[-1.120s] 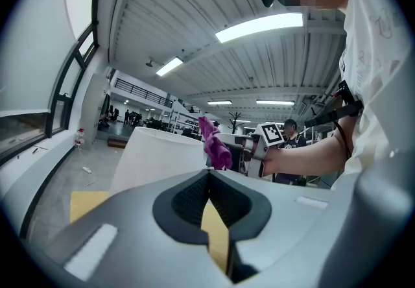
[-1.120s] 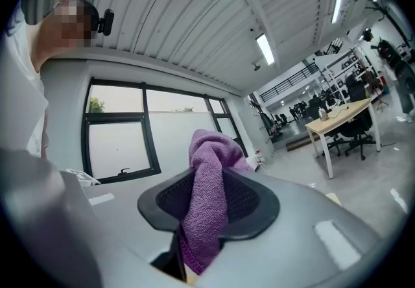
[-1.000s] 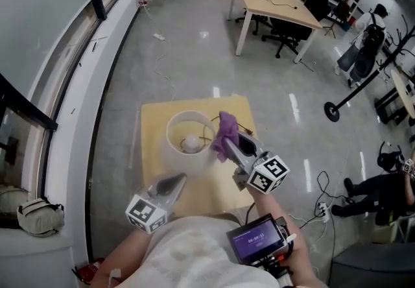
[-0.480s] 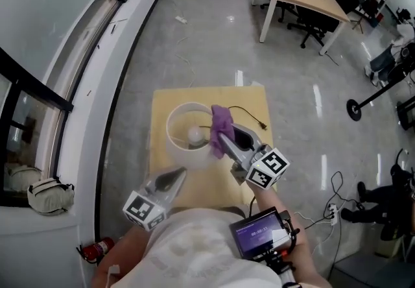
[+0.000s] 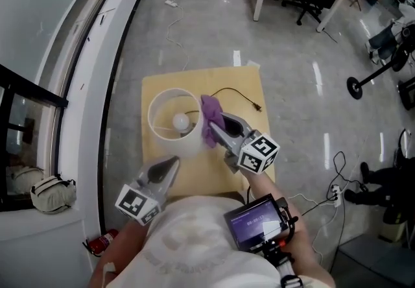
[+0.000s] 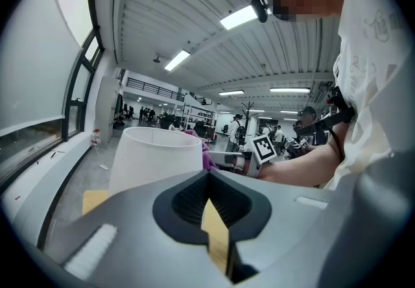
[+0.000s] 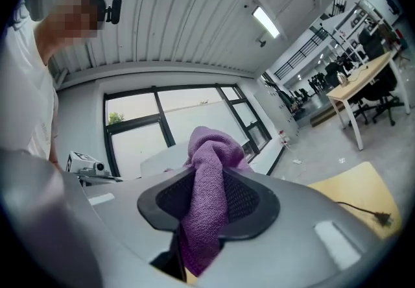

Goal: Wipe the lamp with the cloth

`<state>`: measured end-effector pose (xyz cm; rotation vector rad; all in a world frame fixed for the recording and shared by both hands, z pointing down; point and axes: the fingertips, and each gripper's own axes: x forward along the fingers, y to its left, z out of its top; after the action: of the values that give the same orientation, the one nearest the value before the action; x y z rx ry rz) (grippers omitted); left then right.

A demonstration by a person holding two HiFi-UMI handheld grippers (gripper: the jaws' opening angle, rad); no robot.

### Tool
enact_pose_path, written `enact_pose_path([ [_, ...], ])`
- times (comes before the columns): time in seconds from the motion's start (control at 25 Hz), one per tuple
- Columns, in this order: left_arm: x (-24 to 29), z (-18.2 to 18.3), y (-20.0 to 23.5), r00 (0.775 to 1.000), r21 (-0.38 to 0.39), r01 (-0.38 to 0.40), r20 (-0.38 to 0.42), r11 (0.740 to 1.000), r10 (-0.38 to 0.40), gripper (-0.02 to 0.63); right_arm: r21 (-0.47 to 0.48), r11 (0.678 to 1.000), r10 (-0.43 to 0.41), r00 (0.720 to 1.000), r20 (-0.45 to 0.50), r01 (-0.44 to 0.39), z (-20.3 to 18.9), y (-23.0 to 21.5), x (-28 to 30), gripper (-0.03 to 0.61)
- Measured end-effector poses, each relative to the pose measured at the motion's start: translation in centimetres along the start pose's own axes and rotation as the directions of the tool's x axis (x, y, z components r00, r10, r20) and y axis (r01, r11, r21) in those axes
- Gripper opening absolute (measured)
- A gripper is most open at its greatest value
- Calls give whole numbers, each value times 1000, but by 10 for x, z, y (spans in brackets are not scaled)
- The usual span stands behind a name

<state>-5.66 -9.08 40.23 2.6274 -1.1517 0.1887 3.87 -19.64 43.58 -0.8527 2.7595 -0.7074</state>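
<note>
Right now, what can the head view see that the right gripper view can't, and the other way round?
Only the head view looks down into the lamp shade and shows the bulb inside. Only the right gripper view shows the ceiling lights and a green tree outside the window. Both show the purple cloth pinched in the right claw, and the plug lying on the yellow table.

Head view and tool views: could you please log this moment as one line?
right tool: shut on purple terry cloth, beside white cylindrical lampshade | left tool: shut, empty
</note>
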Motion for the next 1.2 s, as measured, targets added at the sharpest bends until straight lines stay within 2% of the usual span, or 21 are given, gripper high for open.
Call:
enact_pose_path([
  [0.36, 12, -1, -9, 1000, 12, 7, -27, 1000, -7, 0, 89, 992, -77, 992, -98, 86, -60, -45, -16, 135],
  [0.64, 19, -2, -15, 999, 15, 11, -43, 1000, -10, 0, 91, 989, -100, 976, -194, 120, -89, -64, -25, 135],
  [0.76, 22, -2, -19, 999, 16, 12, -41, 1000, -11, 0, 45, 988, -132, 960, -246, 147, -92, -73, -30, 135],
  [0.84, 24, -2, -22, 999, 16, 11, -40, 1000, -11, 0, 36, 987, -141, 962, -234, 154, -79, -78, -33, 135],
  [0.92, 25, -2, -24, 999, 16, 8, -41, 1000, -7, 0, 52, 990, -117, 977, -180, 129, -54, -77, -33, 135],
  [1.04, 27, -3, -26, 999, 16, -1, -38, 1000, 1, 0, 67, 996, -48, 995, -89, 54, -9, -67, -23, 134],
  [1.2, 29, 1, -31, 999, 18, -20, -31, 1000, 20, 0, 35, 997, 76, 996, -40, -74, 37, -41, -1, 135],
])
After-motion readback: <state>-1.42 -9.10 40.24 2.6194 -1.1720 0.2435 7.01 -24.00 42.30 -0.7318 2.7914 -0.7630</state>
